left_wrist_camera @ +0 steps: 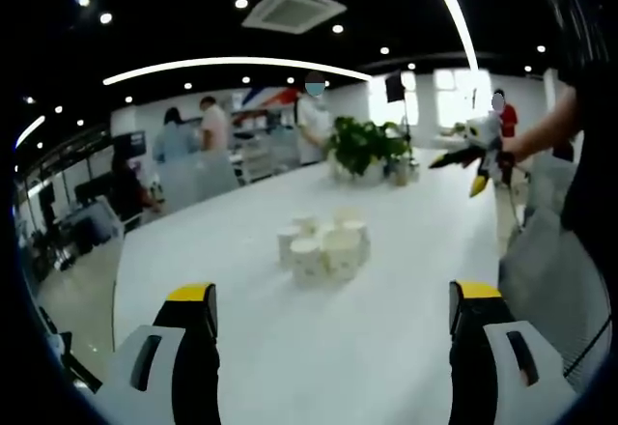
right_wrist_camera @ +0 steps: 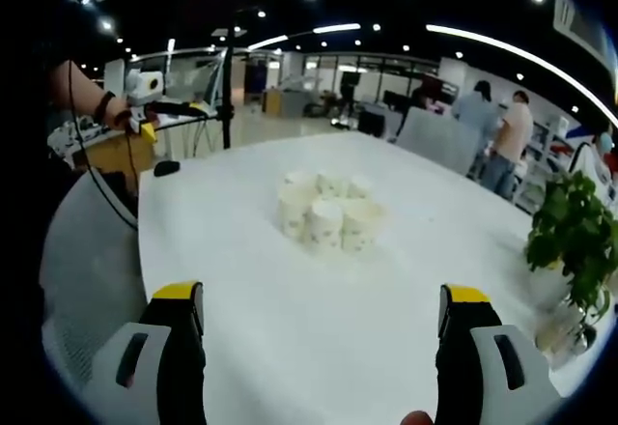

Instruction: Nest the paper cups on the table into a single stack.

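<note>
Several white paper cups (left_wrist_camera: 323, 246) stand upright and close together in a cluster on the white table (left_wrist_camera: 241, 348), none of them nested that I can make out. My left gripper (left_wrist_camera: 333, 293) is open and empty, hovering over the table short of the cluster. The right gripper view shows the same cups (right_wrist_camera: 328, 214) from the other side, ahead of my open, empty right gripper (right_wrist_camera: 321, 294). Each gripper also appears in the other's view, held in a hand off the table's edge: the right gripper (left_wrist_camera: 462, 172) and the left gripper (right_wrist_camera: 174, 119).
A potted green plant (left_wrist_camera: 367, 145) stands on the table beyond the cups, also seen as the plant (right_wrist_camera: 575, 232). A small black object (right_wrist_camera: 166, 167) lies near the table's edge. A grey chair (right_wrist_camera: 87, 251) sits beside the table. Several people stand in the background.
</note>
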The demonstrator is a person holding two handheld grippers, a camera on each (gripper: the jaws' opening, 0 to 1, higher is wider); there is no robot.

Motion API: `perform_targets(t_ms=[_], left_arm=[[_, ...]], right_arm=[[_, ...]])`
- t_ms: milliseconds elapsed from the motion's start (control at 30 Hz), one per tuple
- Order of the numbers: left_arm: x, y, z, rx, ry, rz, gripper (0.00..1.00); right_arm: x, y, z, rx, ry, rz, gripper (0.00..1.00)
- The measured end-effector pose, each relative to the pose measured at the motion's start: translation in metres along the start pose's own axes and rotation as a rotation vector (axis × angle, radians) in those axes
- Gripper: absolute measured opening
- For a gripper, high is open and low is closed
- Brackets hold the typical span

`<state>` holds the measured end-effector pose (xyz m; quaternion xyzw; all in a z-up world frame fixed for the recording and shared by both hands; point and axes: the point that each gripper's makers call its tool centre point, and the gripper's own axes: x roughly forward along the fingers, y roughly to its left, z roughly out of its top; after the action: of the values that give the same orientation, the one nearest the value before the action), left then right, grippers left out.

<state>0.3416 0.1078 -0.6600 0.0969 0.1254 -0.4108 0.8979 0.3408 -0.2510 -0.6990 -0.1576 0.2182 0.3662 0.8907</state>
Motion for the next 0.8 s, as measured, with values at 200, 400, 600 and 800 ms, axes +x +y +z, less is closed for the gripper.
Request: perform_targets(t_ms=[200,400,600,800], left_arm=[[0.0006,0.0010,-0.0004,0.006,-0.002,0.009,1.00],[0.0008,0.0000,-0.0034,0.004,0.007,0.004,1.00],[0.0014,0.0008,-0.0044,0.001,0.009,0.002,1.00],[0.0021,0.0021,-0.0049,-0.004,0.008,0.006,1.00]], right_arm=[[0.0006,-0.0026,-0.0026,0.010,-0.002,-0.007,1.00],[0.0033,-0.0017,-0.0017,0.008,-0.001,-0.002,1.00],[0.0056,-0.0014,-0.0015,0.017,0.002,0.003,1.00],[0.0068,-0.0033,0.0005,0.018,-0.002,0.003,1.00]])
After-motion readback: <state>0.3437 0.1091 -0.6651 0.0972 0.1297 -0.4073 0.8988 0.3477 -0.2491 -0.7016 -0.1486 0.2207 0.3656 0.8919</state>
